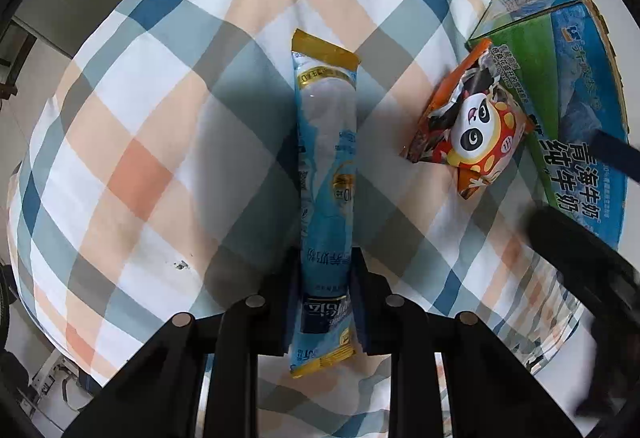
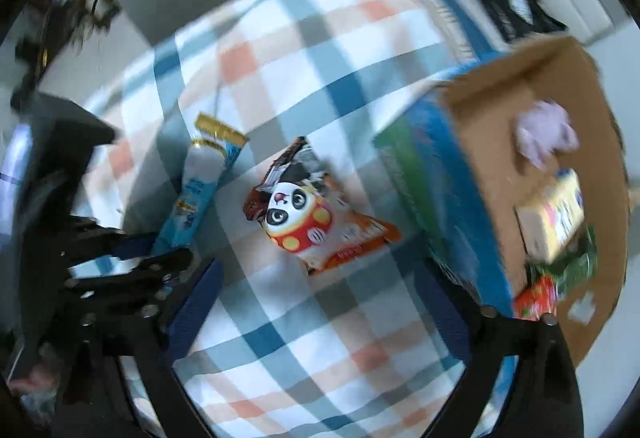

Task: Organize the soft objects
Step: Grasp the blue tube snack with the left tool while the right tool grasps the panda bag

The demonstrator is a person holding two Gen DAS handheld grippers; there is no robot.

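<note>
A long light-blue stick packet with gold ends (image 1: 326, 158) lies lengthwise on the checked cloth (image 1: 160, 118), and my left gripper (image 1: 325, 278) is shut on its near part. The same packet (image 2: 200, 190) shows at the left of the right wrist view, held in the left gripper (image 2: 120, 270). An orange panda snack bag (image 1: 468, 122) lies on the cloth beside the milk carton box (image 1: 580, 98). My right gripper (image 2: 320, 290) hovers open over the cloth, with the panda bag (image 2: 312, 218) just beyond its fingertips.
The open cardboard box (image 2: 492, 166) stands at the right and holds a purple plush (image 2: 546, 136), a yellow packet (image 2: 554, 222) and a red-and-green packet (image 2: 548, 286). The right wrist view is motion-blurred. The dark right gripper body (image 1: 580, 262) crosses the left view's right side.
</note>
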